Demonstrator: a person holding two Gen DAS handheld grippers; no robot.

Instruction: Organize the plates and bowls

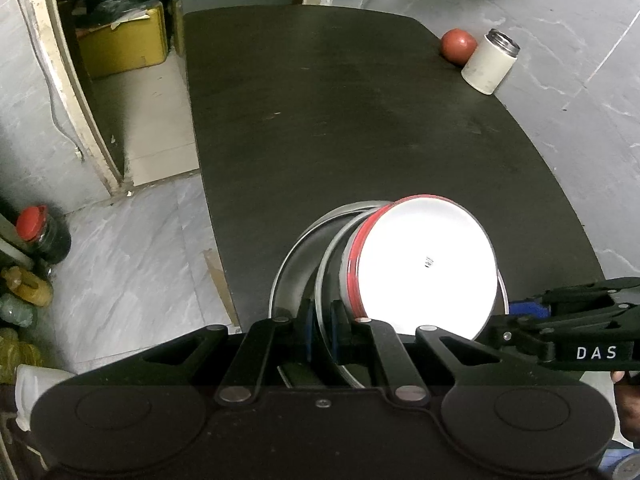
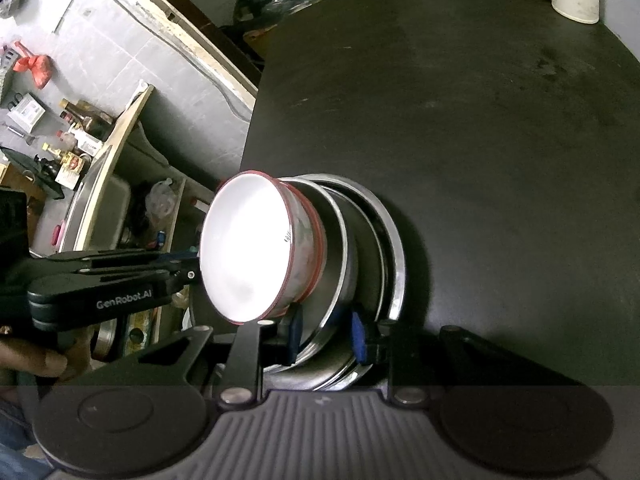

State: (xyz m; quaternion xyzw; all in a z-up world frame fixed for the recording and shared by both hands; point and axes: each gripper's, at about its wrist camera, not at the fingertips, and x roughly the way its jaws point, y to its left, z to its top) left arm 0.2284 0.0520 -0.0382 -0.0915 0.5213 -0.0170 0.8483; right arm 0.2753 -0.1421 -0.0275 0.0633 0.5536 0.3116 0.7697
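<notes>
A white bowl with a red rim (image 1: 424,268) (image 2: 240,248) sits nested on a stack of steel plates (image 1: 292,268) (image 2: 396,248) over the near end of the dark table (image 1: 360,120). My left gripper (image 1: 322,332) is shut on the rim of a steel plate, with a blue pad on each side. From the opposite side my right gripper (image 2: 326,338) is clamped over the plate rims. Each gripper shows in the other's view: the right gripper (image 1: 524,310) at the right and the left gripper (image 2: 192,264) at the left. Whether the stack rests on the table is unclear.
A red ball (image 1: 459,45) and a white cylindrical container (image 1: 490,60) stand at the far right corner of the table. Left of the table are tiled floor, a yellow box (image 1: 124,44) and jars (image 1: 40,236). A shelf with bottles (image 2: 76,136) lies beyond the left edge.
</notes>
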